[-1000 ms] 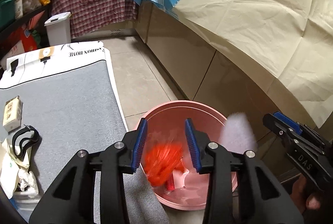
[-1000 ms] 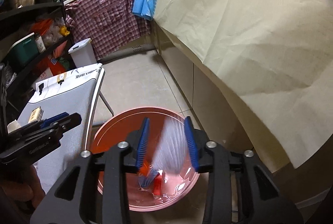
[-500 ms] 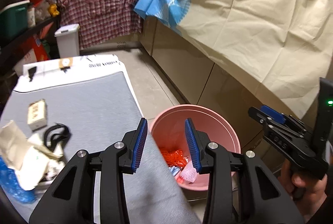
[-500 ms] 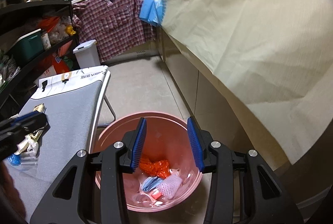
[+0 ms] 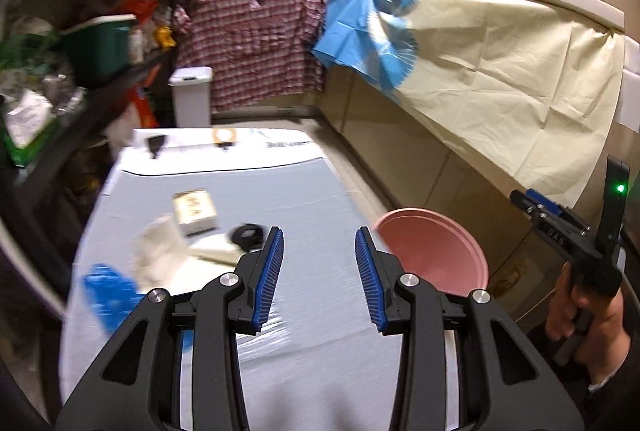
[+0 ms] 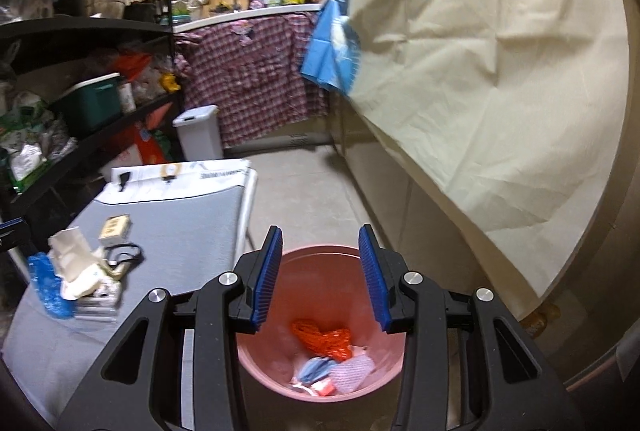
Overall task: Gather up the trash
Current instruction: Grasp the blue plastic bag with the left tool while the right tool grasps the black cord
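Items on the grey table (image 6: 192,243), left end: one blue crumpled wrapper (image 6: 48,285); one heap of white paper and packaging (image 6: 80,271); one small printed carton (image 6: 115,227); one black looped cord (image 6: 126,255). All lie touching or just beside one another, none yet collected.

Item on the floor, just off the table's right edge: one pink bucket (image 6: 320,389). Contents: orange netting (image 6: 324,341), a blue-and-white scrap, a pale mesh piece, a small red bit. By my reckoning the task is partly done; the table heap is what remains.

Left gripper (image 5: 319,275): over the bare table top, pointed toward the heap; jaws parted a moderate way, nothing between them.

Right gripper (image 6: 320,273): above the bucket mouth; jaws closing from a moderate gap, nothing between the pads. A hand (image 5: 588,331) grasps its handle at the far right.
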The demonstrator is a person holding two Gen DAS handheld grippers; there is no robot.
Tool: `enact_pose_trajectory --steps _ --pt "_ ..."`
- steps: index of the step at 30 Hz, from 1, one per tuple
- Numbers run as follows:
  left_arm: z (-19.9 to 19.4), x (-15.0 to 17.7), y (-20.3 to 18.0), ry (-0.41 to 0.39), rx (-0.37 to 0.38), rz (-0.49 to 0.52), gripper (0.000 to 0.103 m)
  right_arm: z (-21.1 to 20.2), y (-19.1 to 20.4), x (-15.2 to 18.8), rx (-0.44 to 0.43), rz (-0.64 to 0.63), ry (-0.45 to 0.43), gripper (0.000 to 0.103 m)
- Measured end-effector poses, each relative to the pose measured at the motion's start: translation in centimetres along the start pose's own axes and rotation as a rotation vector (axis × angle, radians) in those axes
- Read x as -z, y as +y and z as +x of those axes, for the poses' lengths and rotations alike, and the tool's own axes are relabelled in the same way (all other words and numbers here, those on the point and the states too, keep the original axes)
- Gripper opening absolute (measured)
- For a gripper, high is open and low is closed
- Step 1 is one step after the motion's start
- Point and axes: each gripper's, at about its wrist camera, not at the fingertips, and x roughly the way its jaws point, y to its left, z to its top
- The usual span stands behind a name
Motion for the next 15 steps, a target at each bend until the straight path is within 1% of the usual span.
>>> enact_pose_trajectory --steps 1,6,9,15 --pt "-0.8 0.1 0.9 -0.004 -0.017 0.006 0.038 -0.2 0.4 0.0 -0.014 0.001 0.001 0.036" --pt "-3.2 0.9 5.1 -0.017 -0.092 -0.023 0.038 -0.4 3.5 -0.6 -0.118 0.015 0.006 0.019" --pt "-3.2 2.0 7.5 -0.015 -0.121 -0.097 0.038 0.1 5.7 -0.8 -0.180 0.019 0.018 0.016" --pt "-2.4 4.4 9.4 -0.013 -0.191 -0.197 0.037 2.5 12.1 -0.2 -0.309 -0.020 0.060 0.011"
